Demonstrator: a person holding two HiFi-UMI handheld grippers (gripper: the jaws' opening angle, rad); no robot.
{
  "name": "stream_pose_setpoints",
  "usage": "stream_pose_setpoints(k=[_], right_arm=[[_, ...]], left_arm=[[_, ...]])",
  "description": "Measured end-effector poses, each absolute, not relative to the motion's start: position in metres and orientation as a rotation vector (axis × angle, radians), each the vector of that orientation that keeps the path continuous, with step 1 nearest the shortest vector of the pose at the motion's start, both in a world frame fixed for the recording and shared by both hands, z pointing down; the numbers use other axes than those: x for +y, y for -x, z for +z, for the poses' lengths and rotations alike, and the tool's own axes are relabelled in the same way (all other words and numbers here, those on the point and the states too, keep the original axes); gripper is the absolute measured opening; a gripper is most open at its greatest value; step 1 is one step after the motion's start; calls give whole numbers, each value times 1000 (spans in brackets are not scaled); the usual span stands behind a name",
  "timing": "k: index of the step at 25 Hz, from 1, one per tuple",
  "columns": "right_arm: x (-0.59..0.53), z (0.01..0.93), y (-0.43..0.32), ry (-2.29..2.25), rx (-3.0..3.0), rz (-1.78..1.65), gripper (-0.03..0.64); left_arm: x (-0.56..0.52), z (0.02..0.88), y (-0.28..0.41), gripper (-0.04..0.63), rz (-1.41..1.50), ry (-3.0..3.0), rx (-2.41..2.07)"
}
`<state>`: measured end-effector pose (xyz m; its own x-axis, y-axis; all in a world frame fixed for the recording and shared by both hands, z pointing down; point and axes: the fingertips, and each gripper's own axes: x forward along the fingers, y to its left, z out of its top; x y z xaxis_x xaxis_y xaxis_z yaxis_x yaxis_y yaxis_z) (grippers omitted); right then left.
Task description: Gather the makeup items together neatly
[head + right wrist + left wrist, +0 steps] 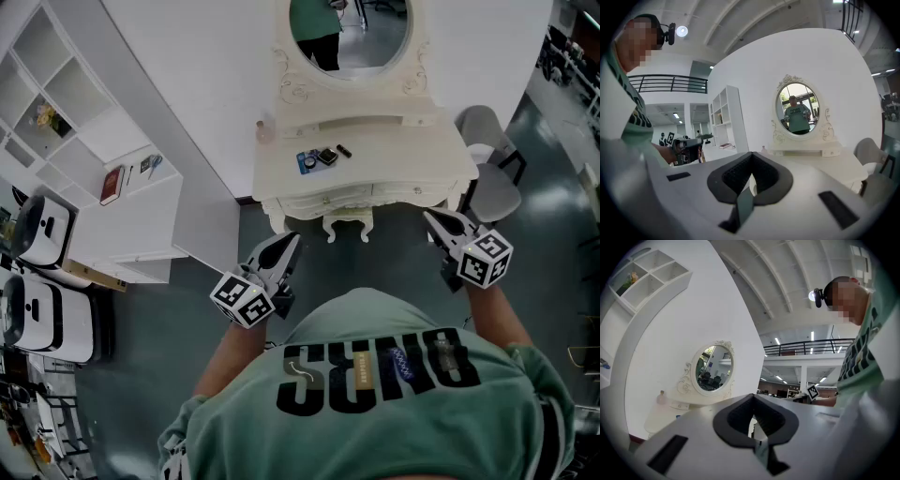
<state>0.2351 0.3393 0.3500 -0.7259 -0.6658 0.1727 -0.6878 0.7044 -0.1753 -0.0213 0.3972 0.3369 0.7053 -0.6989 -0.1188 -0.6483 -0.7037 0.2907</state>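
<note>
Green shirt (pixel 375 394) fills the near edge of head view; person standing, both forearms out front.

L side: left gripper (pixel 286 242) held just ahead of the chest, marker cube toward the cam, tips pointing fwd at the vanity. Own view: jaws together at the tips, only a thin slit lower down betw. the black pads (pixel 738 416), nothing in them.

R side: right gripper (pixel 437 221) at approx. the same height, well apart from the left one, tips also fwd. Own view: same story, jaws meet tip to tip, pads (pixel 736 174) bare, nothing gripped. Both hang over dark floor (pixel 178 309), short of the table.

Next out: white vanity (pixel 403 159) w/ carved front edge. Makeup items sit in a loose cluster on the top, left of centre:
- blue compact (pixel 307 162)
- black case (pixel 326 157), touching or just beside the compact, can't tell which
- small black tube (pixel 344 150), just right of the case, apart from it

Pink bottle (pixel 265 129) at the back-left corner, well apart from the cluster. Grey chair (pixel 492 183) just beside the vanity's right end. White shelf unit (pixel 141 234) off to the left along the wall, red book (pixel 111 185) lying on it.

Farthest: oval mirror (pixel 349 33) in an ornate white frame at the back of the vanity, green shirt reflected in it.
</note>
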Motion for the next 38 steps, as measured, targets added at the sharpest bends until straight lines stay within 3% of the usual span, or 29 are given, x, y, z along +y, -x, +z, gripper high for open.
stream_pose_setpoints(k=[16, 28, 38], right_arm=[[312, 352, -250, -1078, -2821, 380, -6], [281, 373, -295, -961, -2838, 380, -6], [171, 410, -223, -986, -2788, 431, -6]], left_arm=[[376, 336, -5, 9, -322, -2690, -1111], [340, 350, -70, 9, -298, -2649, -1165], [223, 386, 3, 9, -285, -2652, -1102]])
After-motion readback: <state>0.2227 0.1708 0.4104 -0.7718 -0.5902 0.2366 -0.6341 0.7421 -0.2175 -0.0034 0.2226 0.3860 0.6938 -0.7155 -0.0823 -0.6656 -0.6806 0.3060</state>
